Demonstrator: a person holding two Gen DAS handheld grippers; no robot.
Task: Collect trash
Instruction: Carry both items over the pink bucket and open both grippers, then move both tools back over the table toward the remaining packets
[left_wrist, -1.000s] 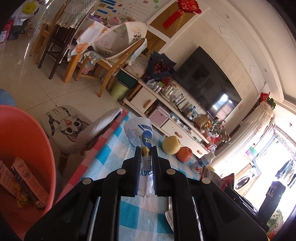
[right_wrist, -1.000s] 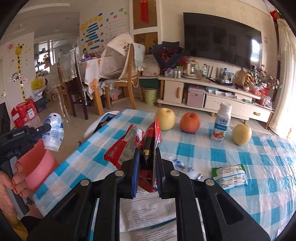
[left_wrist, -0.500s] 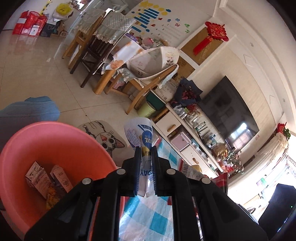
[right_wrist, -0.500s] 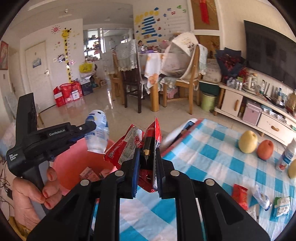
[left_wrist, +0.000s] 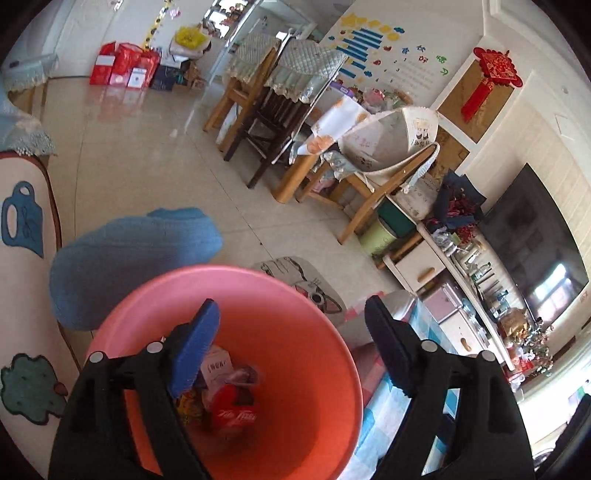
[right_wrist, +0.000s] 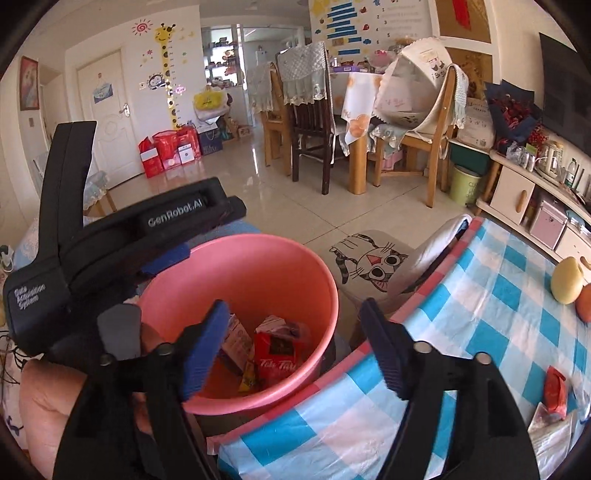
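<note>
Both wrappers gone from my tongs: left tongs (left_wrist: 291, 325) and right tongs (right_wrist: 291, 325) opening, nothing between them. Trash (right_wrist: 275, 354) lies in bucket (right_wrist: 295, 258), worktop (right_wrist: 498, 332) at 3 o'clock.

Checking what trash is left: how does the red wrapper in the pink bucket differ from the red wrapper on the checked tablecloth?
The red wrapper in the pink bucket shows white lettering and lies among other packets; the red wrapper on the tablecloth shows no readable print and lies beside a pale wrapper. The first is already in the pink bucket; the second is not yet collected. Both are red snack packaging.
</note>
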